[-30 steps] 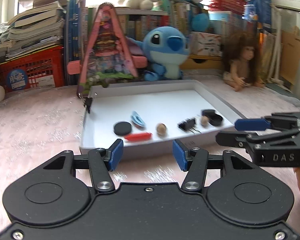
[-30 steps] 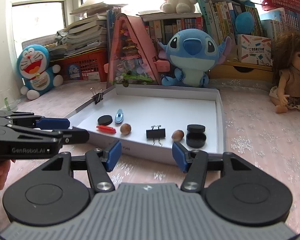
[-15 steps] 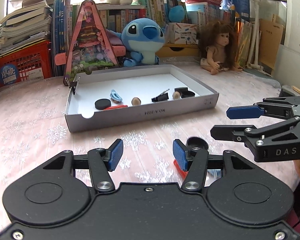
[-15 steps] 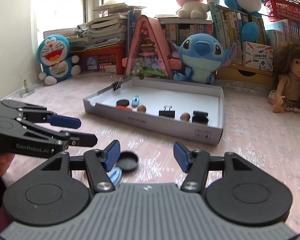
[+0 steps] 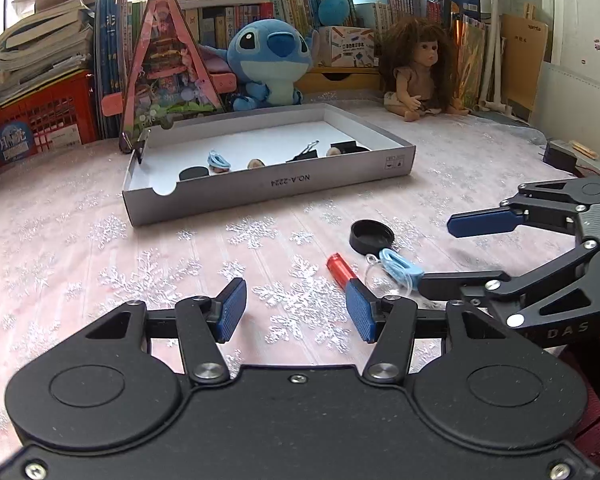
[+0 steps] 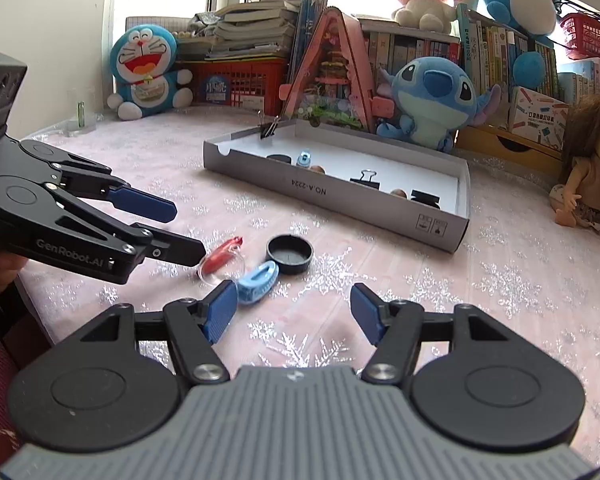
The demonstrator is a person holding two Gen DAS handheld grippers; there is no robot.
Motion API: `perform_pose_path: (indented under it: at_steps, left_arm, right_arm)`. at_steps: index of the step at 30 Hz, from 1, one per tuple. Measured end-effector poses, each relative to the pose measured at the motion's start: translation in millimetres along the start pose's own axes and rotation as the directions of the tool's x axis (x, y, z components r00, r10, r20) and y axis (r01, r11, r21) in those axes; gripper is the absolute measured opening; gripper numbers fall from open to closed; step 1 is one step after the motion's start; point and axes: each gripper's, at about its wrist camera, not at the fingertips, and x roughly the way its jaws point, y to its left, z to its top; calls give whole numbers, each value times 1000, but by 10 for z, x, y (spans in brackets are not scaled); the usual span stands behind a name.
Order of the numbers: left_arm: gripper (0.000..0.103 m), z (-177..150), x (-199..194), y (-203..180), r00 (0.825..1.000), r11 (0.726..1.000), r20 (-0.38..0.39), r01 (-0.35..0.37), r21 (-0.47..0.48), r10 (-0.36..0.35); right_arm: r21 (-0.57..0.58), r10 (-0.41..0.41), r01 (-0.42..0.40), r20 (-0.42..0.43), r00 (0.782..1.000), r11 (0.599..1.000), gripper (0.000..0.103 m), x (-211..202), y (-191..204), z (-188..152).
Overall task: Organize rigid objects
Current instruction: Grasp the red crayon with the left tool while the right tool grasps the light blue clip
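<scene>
A grey shallow box (image 5: pixel 268 184) (image 6: pixel 340 196) holds small items: a black cap, a blue clip, a nut, a black binder clip (image 6: pixel 365 179). On the pink cloth in front of it lie a black cap (image 5: pixel 371 235) (image 6: pixel 289 254), a red piece (image 5: pixel 341 270) (image 6: pixel 219 259) and a blue clip (image 5: pixel 398 268) (image 6: pixel 257 281). My left gripper (image 5: pixel 296 312) is open and empty, just left of the red piece. My right gripper (image 6: pixel 294 312) is open and empty, its left finger beside the blue clip.
A Stitch plush (image 5: pixel 272 64), a pink triangular toy house (image 5: pixel 168 76), a doll (image 5: pixel 418 72), a Doraemon plush (image 6: pixel 146 72), red baskets and shelves of books stand behind the box. A small black device (image 5: pixel 560 158) lies at the far right.
Both grippers have pulled back from the box and dropped lower. The loose black cap, red piece and blue clip on the cloth have come into view in front of them.
</scene>
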Motion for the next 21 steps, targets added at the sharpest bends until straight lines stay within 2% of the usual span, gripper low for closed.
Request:
perform_pose_path:
  at_steps: [8,15,21]
  left_arm:
    - [53,-13,46,-69,1000,1000,2,12,5,-12]
    - [53,1,109,-113,1000,999,17,-15,36,14]
    - [53,20,151,-120,1000,1000,22,-11,20,10]
  right_arm:
    - [4,-14,14,-11,1000,1000,76,60,14,-17]
    - [5,-30,30,-13,999,1000,77,80,-1,-19]
    - [24,-57,58,-21,998,998,77,96,-53,-22]
